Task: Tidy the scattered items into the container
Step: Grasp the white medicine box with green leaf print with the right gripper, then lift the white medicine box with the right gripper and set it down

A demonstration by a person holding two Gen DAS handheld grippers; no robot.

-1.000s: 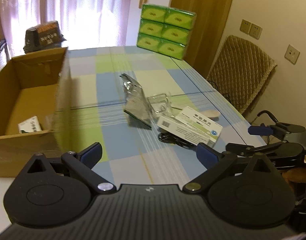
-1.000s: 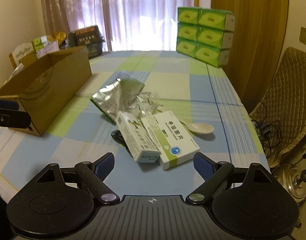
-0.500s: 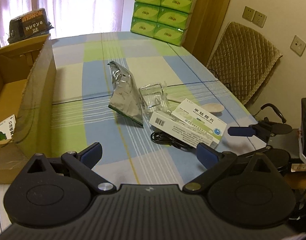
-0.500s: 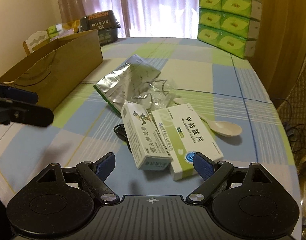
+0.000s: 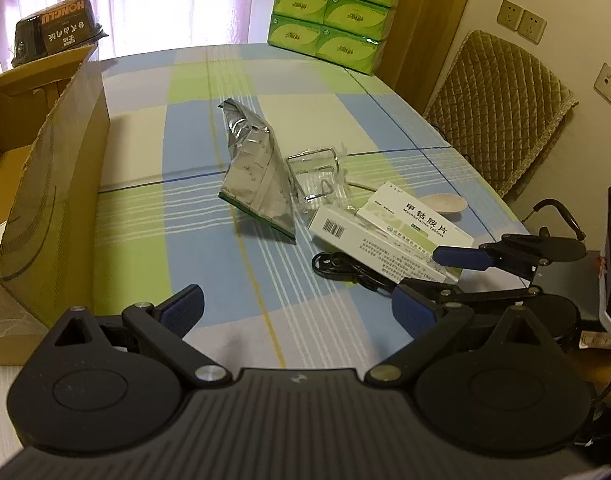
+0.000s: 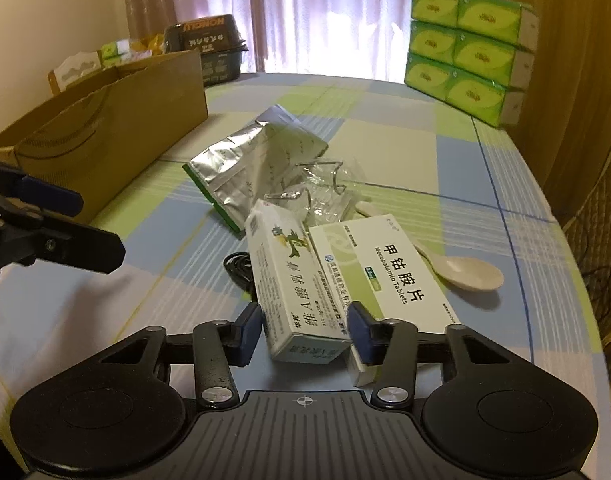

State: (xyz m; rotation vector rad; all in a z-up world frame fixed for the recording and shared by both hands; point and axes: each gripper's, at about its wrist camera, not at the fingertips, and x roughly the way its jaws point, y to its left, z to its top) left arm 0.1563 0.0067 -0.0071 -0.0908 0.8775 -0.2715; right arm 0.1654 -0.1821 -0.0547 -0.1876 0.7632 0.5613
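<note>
Two hand-held grippers: both in view, one working, one idle.
Right hand-held gripper [image 6: 305, 330]: low centre of its own frame, jaws narrowed around the near end of the ointment box [image 6: 291, 286]; the blue pads sat at both sides of the carton, though firm contact could not be confirmed.
Left hand-held gripper [image 5: 297, 308]: spread wide and empty, hovering over bare checked cloth at the bottom of its frame.
Ointment box position: lying on the counter [image 6: 405, 128], leaning against the tablet box [image 6: 389, 272] just to its right.
Other scattered items: foil pouch [image 6: 241, 164], clear plastic wrapper [image 6: 317, 192], pale spoon [image 6: 461, 272] and black cable [image 6: 237, 270], clustered mid-frame.
Container: cardboard box [image 6: 105, 132] at the left of the frame, well apart from the pile.
Step in hand: seemingly the grasp on the ointment box.
Next move: likely a firm squeeze, then a lift clear of the tablet box, and a carry leftward over the cardboard wall.
</note>
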